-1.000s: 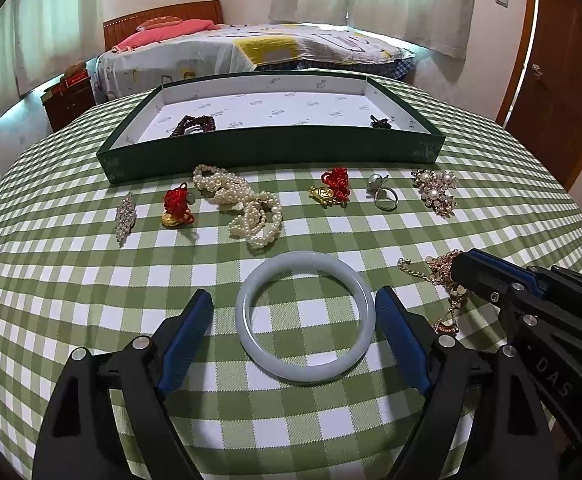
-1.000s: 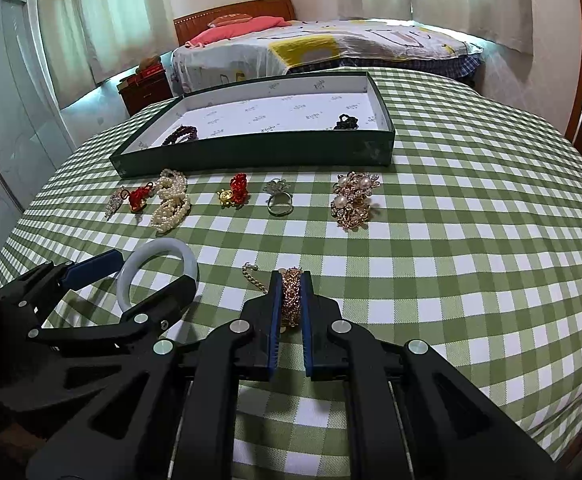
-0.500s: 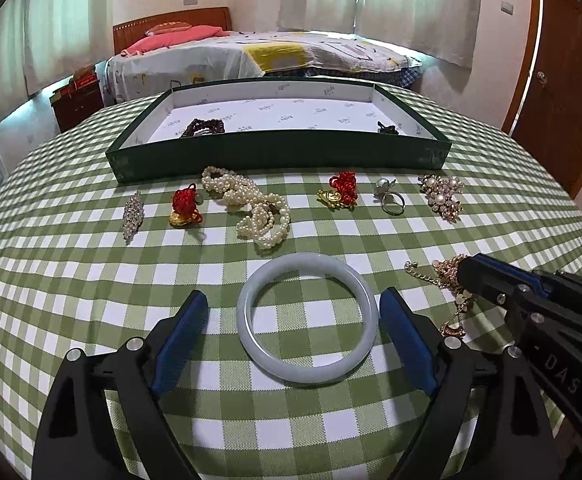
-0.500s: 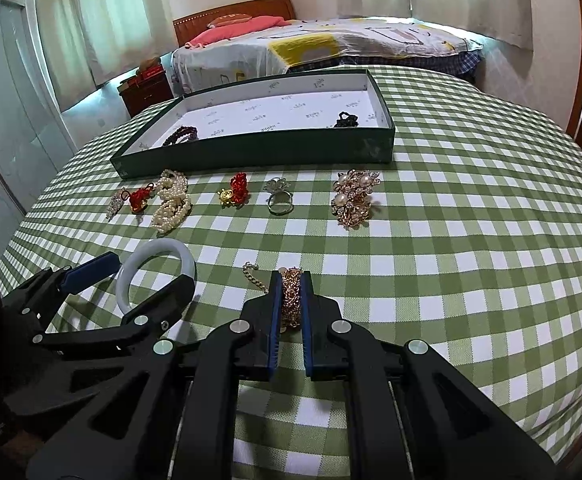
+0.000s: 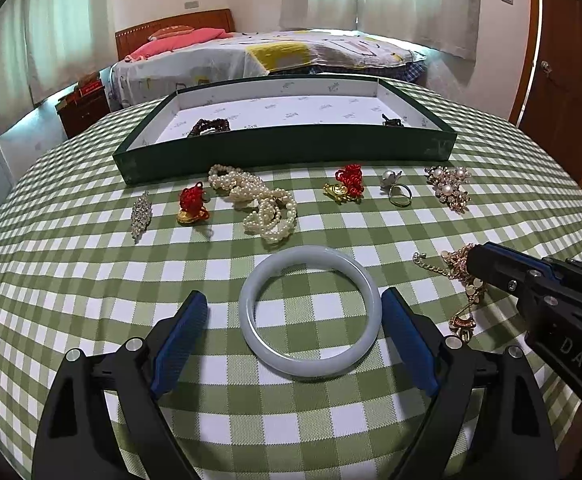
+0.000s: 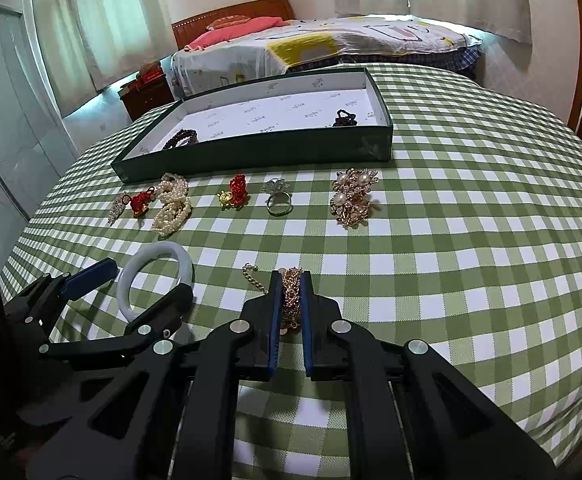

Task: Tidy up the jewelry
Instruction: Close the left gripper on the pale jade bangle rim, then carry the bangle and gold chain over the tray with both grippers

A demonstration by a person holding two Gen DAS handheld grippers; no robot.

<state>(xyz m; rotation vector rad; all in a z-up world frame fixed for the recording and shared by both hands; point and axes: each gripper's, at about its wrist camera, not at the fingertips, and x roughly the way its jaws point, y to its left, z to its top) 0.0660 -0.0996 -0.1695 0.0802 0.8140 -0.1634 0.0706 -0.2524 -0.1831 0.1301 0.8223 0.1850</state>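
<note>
Compared with a second ago, the left tool (image 5: 294,334) is sitting a touch wider around the bangle (image 5: 310,312), with its jaws spread; the left pad is standing clear of the ring and the right pad is just beside its rim, and whether it is touching I cannot tell. The bangle is lying flat on the surface (image 5: 91,280) in the same spot as before, between the two blue pads. The view is tipping up slightly, so the tray (image 5: 283,148) is showing lower in the picture than it did.

The right tool (image 6: 291,296) is unchanged, pressed together and pinching the gold chain (image 6: 291,294), whose clasp end is trailing off to the left on the cloth. In the left view that tool is coming in from the right, its tip well apart from the bangle.

Beyond the bangle the pearls (image 5: 259,204) are lying near, with a crystal brooch (image 5: 140,216) and a red knot charm (image 5: 191,204) to their left. A second charm (image 5: 347,186), a ring (image 5: 399,192) and a pearl brooch (image 5: 449,186) are lining up to the right, all just short of the tray's near wall. Inside the tray, a dark bracelet (image 5: 207,127) is sitting at the left and a small dark piece (image 5: 391,121) at the right, with open white floor between them. The right half of the surface is lying open out to its curved edge.
</note>
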